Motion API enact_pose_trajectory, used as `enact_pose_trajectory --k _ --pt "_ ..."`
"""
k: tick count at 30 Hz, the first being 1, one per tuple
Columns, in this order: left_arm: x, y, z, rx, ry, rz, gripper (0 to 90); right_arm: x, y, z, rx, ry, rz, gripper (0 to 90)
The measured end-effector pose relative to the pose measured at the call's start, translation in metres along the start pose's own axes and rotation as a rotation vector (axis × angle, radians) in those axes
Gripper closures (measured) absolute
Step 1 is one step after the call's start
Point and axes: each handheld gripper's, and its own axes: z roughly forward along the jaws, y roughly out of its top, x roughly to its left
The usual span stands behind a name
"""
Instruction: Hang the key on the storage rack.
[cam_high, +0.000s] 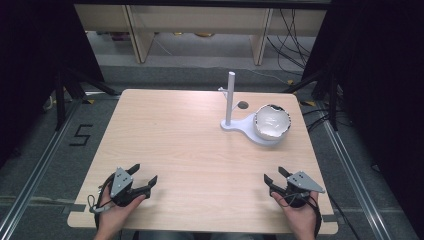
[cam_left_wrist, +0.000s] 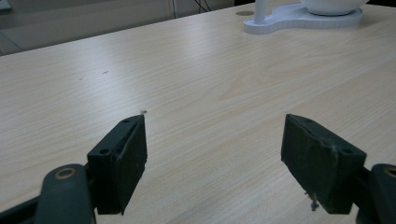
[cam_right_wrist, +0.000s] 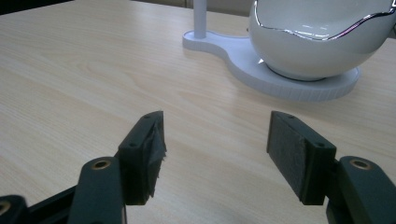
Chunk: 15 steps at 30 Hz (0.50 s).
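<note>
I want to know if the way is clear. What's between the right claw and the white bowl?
Nothing but bare wooden table. The right gripper view shows plain wood from the open right claw up to the white bowl on its white stand.

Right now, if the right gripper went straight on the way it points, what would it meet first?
Probably the white bowl on its white stand; the right gripper is open, with bare table between. Depth is uncertain.

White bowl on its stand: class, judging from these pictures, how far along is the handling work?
Nothing looks done yet: the white bowl sits on the white stand at the table's far right. Nothing is in hand; the left gripper and right gripper rest open near the front edge. Reaching and gripping the bowl remain, probably with the nearer right gripper.
</note>
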Motion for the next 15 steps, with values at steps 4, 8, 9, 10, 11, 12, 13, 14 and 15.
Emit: enact_pose_trajectory --k 4,8,9,10,11,12,13,14,15 --pt "0.001 0.0 0.0 0.001 -0.02 -0.017 25.3 -0.001 0.0 -0.002 0.0 -0.003 0.007 41.2" --pt "0.005 0.004 -0.004 0.031 -0.017 -0.016 29.3 -0.001 0.001 -0.006 -0.001 -0.008 0.015 44.2" --pt "0.008 0.008 -0.006 0.036 -0.016 -0.018 29.7 -0.002 0.001 -0.006 0.001 -0.013 0.009 44.2" --pt "0.012 0.011 -0.008 0.053 -0.016 -0.019 29.8 -0.002 0.001 -0.005 -0.007 -0.003 0.01 44.4" --pt "0.016 0.015 -0.01 0.064 -0.012 -0.029 29.9 -0.002 0.001 -0.005 -0.006 -0.002 0.018 44.5" --pt "0.021 0.019 -0.013 0.088 -0.01 -0.029 30.4 -0.002 0.001 -0.006 0.0 -0.009 0.015 44.5" --pt "0.026 0.022 -0.015 0.114 -0.008 -0.023 30.9 -0.003 0.002 -0.006 0.001 -0.007 0.02 44.6" --pt "0.031 0.026 -0.017 0.128 -0.013 -0.009 32.8 -0.002 0.002 -0.006 0.006 -0.008 0.025 44.7" --pt "0.036 0.03 -0.02 0.136 -0.013 -0.005 34.1 -0.003 0.001 -0.005 -0.003 -0.009 0.008 44.7"
